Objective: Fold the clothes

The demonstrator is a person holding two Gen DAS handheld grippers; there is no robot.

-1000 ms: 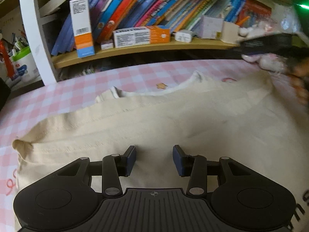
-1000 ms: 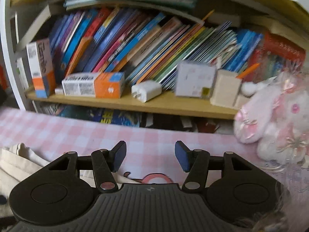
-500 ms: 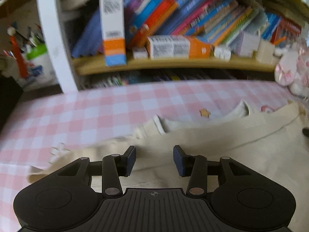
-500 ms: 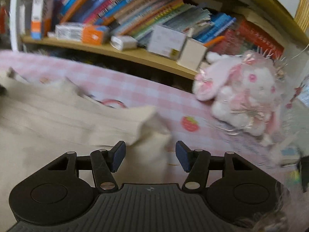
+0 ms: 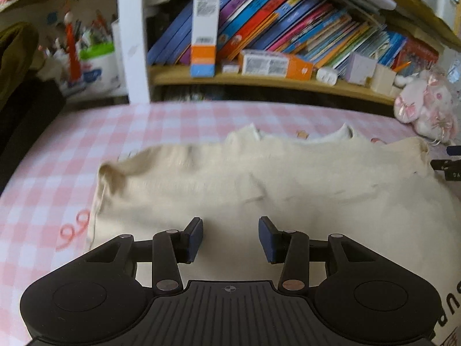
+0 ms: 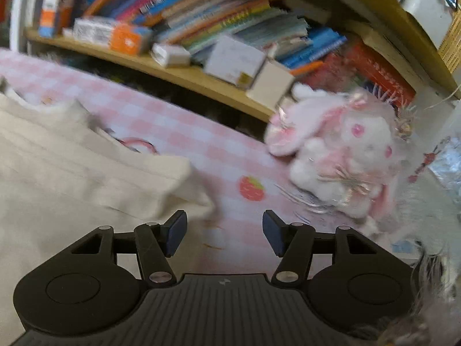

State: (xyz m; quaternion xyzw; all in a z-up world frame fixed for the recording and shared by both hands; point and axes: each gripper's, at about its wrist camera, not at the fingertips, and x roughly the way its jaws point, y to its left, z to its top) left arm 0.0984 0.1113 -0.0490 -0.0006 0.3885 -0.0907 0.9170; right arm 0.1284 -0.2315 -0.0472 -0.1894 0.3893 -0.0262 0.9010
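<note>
A cream garment (image 5: 259,178) lies folded flat on the pink checked tablecloth (image 5: 72,144), its collar at the far edge. My left gripper (image 5: 230,238) hovers open over the garment's near part, with nothing between its fingers. In the right wrist view the same garment (image 6: 72,173) fills the left side, its right corner ending just ahead of the left finger. My right gripper (image 6: 224,236) is open above the tablecloth (image 6: 219,155) beside that corner. The right gripper's tip (image 5: 449,161) shows at the left view's right edge.
A wooden bookshelf (image 5: 259,77) with books and boxes runs along the back. A pink and white plush rabbit (image 6: 340,155) sits on the cloth at the right. A white post (image 5: 132,37) and a pen holder (image 5: 95,60) stand at the left.
Both grippers have drawn back from the shelf toward me and stayed open. The garment's folded edge now lies flat, with more of it in view. The right view has swung toward the plush rabbit.
</note>
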